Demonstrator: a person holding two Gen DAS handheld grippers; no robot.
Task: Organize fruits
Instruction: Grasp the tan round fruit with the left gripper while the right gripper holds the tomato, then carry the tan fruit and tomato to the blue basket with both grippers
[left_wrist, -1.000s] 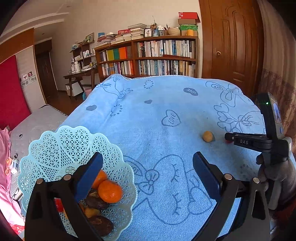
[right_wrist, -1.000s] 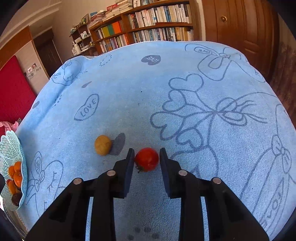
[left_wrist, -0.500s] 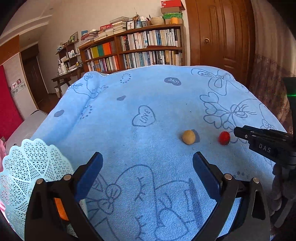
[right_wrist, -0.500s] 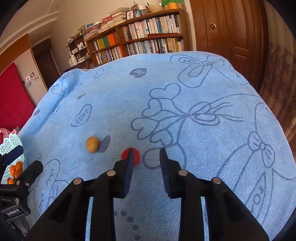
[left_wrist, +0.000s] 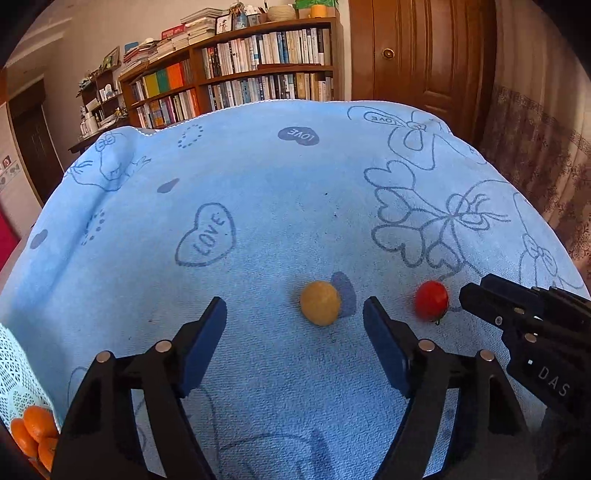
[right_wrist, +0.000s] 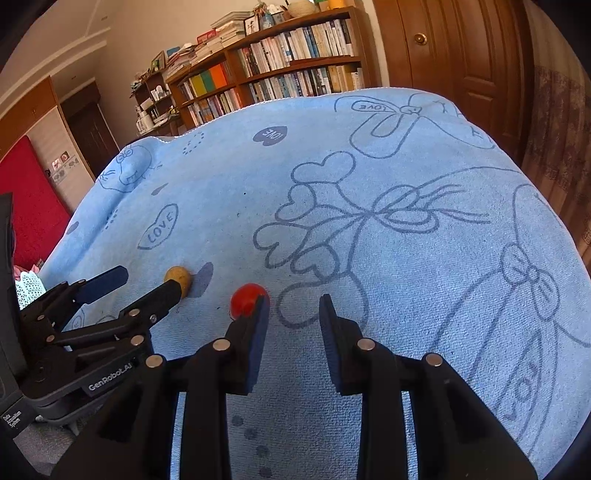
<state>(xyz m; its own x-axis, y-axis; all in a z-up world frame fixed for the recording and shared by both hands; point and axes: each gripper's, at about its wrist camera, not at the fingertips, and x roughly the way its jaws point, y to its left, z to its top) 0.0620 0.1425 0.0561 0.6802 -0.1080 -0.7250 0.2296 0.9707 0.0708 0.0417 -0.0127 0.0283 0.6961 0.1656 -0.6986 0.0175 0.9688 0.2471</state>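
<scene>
Cherry tomato (right_wrist: 248, 300) sits loose on the blue towel (right_wrist: 406, 258), lower middle, just outside the right gripper (right_wrist: 293, 312), jaws parted, nothing held; left gripper (left_wrist: 295, 319) spread wide near the yellow fruit (left_wrist: 320, 302); basket (left_wrist: 14, 373) lower left.

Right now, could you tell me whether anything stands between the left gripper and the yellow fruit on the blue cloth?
Nothing visible does. The left gripper is open, and the yellow fruit lies on bare blue cloth just ahead of its fingertips. The red tomato sits off to the right, outside that path.
</scene>
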